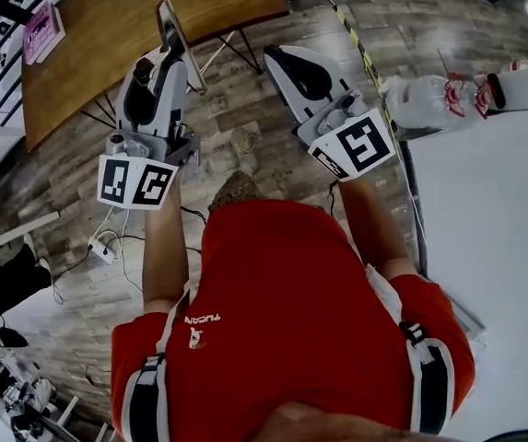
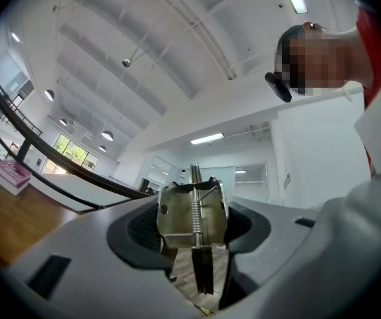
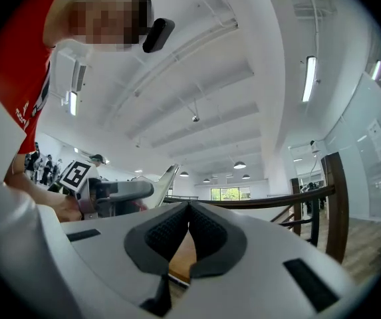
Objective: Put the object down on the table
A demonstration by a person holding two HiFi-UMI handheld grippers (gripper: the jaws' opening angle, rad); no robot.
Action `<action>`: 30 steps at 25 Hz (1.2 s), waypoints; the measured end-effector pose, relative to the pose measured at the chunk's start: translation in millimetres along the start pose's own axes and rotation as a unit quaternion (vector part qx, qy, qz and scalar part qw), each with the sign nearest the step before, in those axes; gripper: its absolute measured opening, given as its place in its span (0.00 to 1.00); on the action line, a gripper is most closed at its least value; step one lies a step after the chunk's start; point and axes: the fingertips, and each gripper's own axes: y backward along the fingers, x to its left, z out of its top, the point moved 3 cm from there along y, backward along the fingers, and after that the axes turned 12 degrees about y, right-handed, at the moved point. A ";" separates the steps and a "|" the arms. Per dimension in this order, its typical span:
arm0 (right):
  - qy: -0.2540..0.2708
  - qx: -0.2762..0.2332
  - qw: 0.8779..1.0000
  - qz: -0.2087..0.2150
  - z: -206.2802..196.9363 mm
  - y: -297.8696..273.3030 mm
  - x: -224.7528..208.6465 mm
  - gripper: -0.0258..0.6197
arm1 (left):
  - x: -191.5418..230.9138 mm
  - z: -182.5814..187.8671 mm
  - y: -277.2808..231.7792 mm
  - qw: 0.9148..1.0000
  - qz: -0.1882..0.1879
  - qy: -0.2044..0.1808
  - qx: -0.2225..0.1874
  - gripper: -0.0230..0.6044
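One clip [image 2: 193, 219] in left tongs [image 2: 195, 208]; "FUCAN" shirt [image 1: 291, 284]

Head cam: steeply down over my red shirt [image 1: 291, 293], floor [image 1: 236, 99] far. Gripper cams sit close behind my jaws, facing ceiling [image 2: 143, 58]. Head and right views share left gripper [image 1: 164, 61].

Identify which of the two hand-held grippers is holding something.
The left hand-held gripper: its jaws clamp a metal clip, while the right hand-held gripper is shut on nothing.
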 end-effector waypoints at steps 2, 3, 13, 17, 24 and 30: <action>0.003 0.006 1.000 -0.006 -10.3 -29.0 -21.7 0.08 | 27.5 3.5 -28.9 1.000 -0.004 0.000 0.007 0.39; 0.006 0.009 1.000 -0.008 -15.2 -42.9 -32.0 0.08 | 40.6 4.9 -43.0 1.000 -0.006 0.001 0.012 0.39; 0.010 0.059 0.997 -0.043 -68.5 -145.8 -116.4 0.08 | 151.8 -4.5 -161.1 0.997 -0.023 0.027 0.065 0.39; 0.012 0.076 0.996 -0.046 -85.4 -165.0 -140.4 0.08 | 176.2 -11.7 -191.3 0.996 -0.019 0.036 0.080 0.39; 0.010 0.086 0.996 -0.035 -119.4 -187.4 -183.0 0.08 | 204.7 -36.7 -229.9 0.993 0.008 0.039 0.111 0.39; 0.000 0.084 0.996 0.003 -153.3 -209.0 -218.3 0.08 | 227.5 -66.6 -261.6 0.988 0.034 0.040 0.147 0.39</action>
